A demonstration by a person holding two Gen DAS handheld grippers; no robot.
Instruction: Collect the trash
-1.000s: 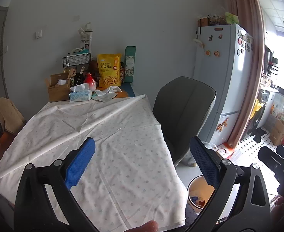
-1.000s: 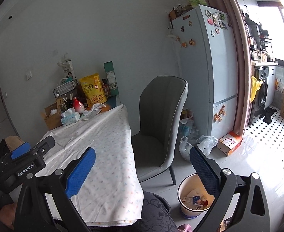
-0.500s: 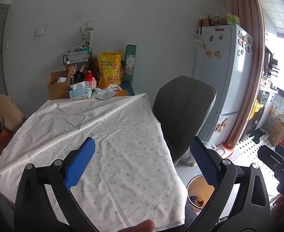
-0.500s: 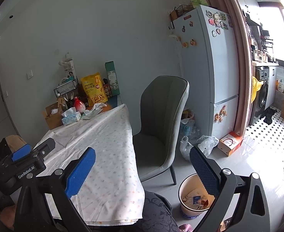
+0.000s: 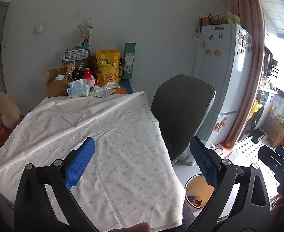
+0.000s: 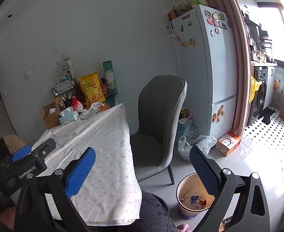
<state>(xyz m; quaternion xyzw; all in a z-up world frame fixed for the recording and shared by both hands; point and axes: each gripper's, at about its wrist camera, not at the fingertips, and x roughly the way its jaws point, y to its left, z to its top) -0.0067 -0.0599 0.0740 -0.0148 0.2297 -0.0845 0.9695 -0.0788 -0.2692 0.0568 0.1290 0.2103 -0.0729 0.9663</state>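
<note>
Your left gripper [image 5: 142, 162] is spread wide with nothing between its blue pads [image 5: 80, 164], held above the near half of the table [image 5: 51, 127], which is covered by a white dotted cloth. At the far left end of that table sit a cardboard box [image 5: 56, 84], a tissue pack [image 5: 78, 90] and a crumpled white wrapper [image 5: 108, 86] lying on the bare orange tabletop in front of a yellow snack bag [image 5: 108, 66]. Further right, a grey chair [image 6: 159, 123] stands just beside the table edge. Your right gripper [image 6: 142, 164] is also spread wide and empty, pointing toward the chair. Below its right finger, the trash bin [image 6: 182, 185] stands on the floor near the chair leg, with paper scraps inside. A fridge [image 6: 209, 67] stands behind, against the wall.
</note>
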